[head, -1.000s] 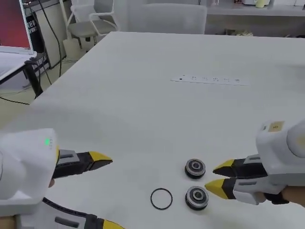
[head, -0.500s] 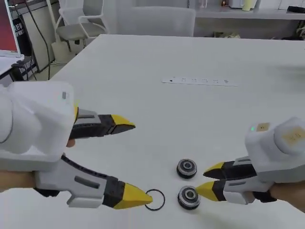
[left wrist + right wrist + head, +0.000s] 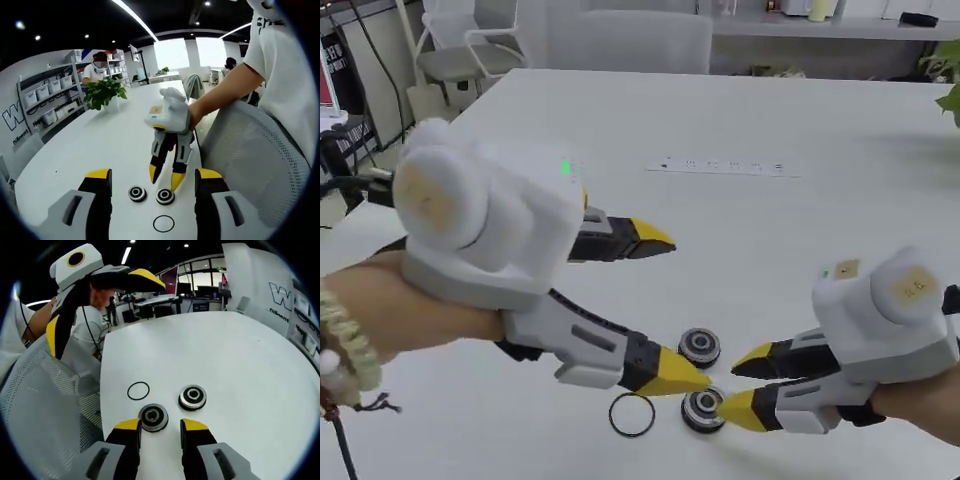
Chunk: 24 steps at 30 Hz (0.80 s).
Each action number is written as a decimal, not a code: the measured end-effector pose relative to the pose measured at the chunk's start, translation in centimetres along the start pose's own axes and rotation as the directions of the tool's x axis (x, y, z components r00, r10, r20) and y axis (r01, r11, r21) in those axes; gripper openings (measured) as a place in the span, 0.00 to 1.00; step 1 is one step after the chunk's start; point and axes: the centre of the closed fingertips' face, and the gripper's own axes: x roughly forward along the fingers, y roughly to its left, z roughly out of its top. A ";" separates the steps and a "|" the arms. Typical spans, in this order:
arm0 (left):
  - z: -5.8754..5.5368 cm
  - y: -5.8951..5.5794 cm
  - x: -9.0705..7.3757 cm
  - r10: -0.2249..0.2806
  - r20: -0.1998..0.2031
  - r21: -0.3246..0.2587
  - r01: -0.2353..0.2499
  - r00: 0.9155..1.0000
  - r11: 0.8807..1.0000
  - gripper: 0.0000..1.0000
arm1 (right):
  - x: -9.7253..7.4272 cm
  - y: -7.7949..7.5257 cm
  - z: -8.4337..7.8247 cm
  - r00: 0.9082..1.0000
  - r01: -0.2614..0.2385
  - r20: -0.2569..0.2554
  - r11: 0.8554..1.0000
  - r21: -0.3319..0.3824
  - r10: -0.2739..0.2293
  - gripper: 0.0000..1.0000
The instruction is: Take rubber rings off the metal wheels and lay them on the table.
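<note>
Wheels (image 3: 699,345), two silver discs with dark rims, sit side by side on the table (image 3: 790,230). A thin black ring (image 3: 632,415) lies flat at nine o'clock of the nearer wheel (image 3: 703,408). Left gripper (image 3: 687,310) gapes wide, empty; right gripper (image 3: 728,388), narrowly parted and empty, sits at its three o'clock.

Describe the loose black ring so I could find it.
On the white table, a far wheel and a near wheel sit together. Left of the near wheel lies the rubber ring: a thin, empty black loop, unlike those chunky metal discs.
</note>
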 end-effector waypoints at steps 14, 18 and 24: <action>-6.2 -0.4 4.9 0.019 -0.032 -0.129 -0.023 0.999 0.991 0.48 | 0.6 0.9 -1.2 0.998 -0.057 -0.038 0.998 -0.029 0.056 0.32; -7.6 -1.0 5.4 0.016 -0.052 -0.111 -0.022 0.999 0.994 0.44 | 0.9 1.2 -1.2 0.997 -0.070 -0.038 0.997 -0.043 0.069 0.32; -8.5 -1.4 6.7 -0.007 -0.058 -0.118 0.000 0.998 0.993 0.33 | 1.2 1.2 -1.7 0.996 -0.068 -0.058 0.996 -0.057 0.064 0.31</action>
